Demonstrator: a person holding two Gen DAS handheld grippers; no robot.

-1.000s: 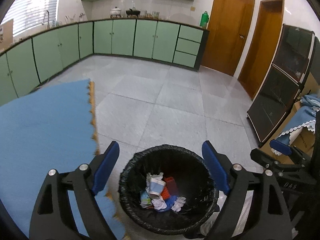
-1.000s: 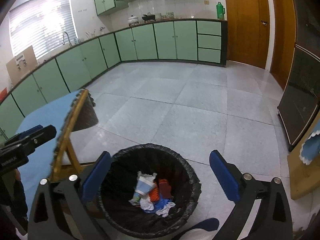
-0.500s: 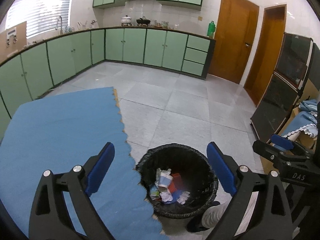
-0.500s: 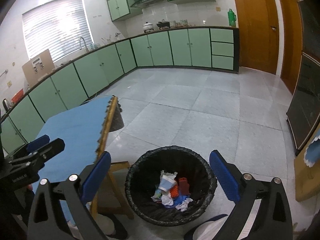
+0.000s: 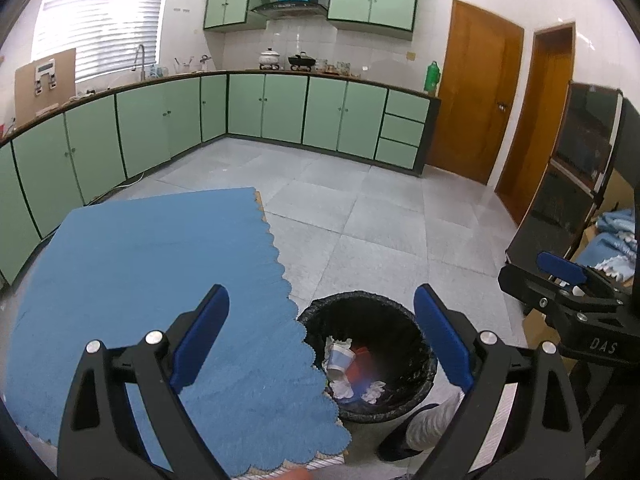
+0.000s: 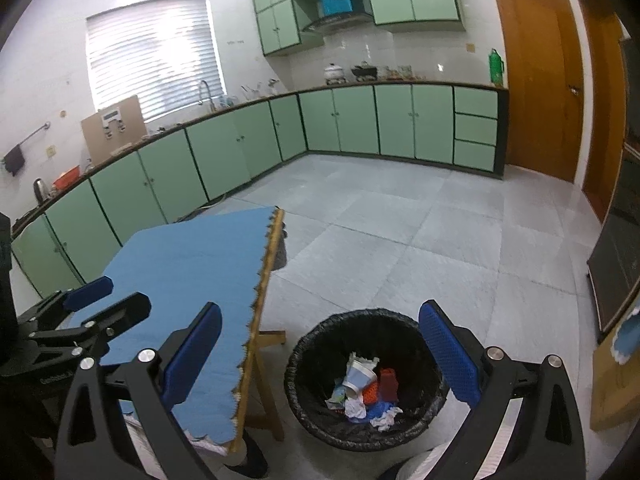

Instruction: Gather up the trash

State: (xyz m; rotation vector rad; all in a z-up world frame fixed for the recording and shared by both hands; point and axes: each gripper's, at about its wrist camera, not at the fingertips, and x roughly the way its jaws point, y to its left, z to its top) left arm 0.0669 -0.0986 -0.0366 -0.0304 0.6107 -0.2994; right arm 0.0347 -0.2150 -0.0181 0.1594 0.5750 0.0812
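counter (image 5: 132, 280): blue cover bare, no trash seen on it | left gripper (image 5: 320, 336): fingers wide, empty, just widened | bin (image 6: 304, 360): on floor beside counter, holds cup (image 6: 358, 376) and wrappers | right gripper (image 6: 320, 354): fingers wide, empty | step: drop looks done | next: find remaining trash

Trash-filled black bin (image 5: 366, 356) beside blue table (image 5: 160, 280)

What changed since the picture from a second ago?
Both claws, left and right, pulled up and back from the bin, which looks smaller now. More blue table shows. The left claw opened slightly wider. Both are empty; the trash stayed in the bin.
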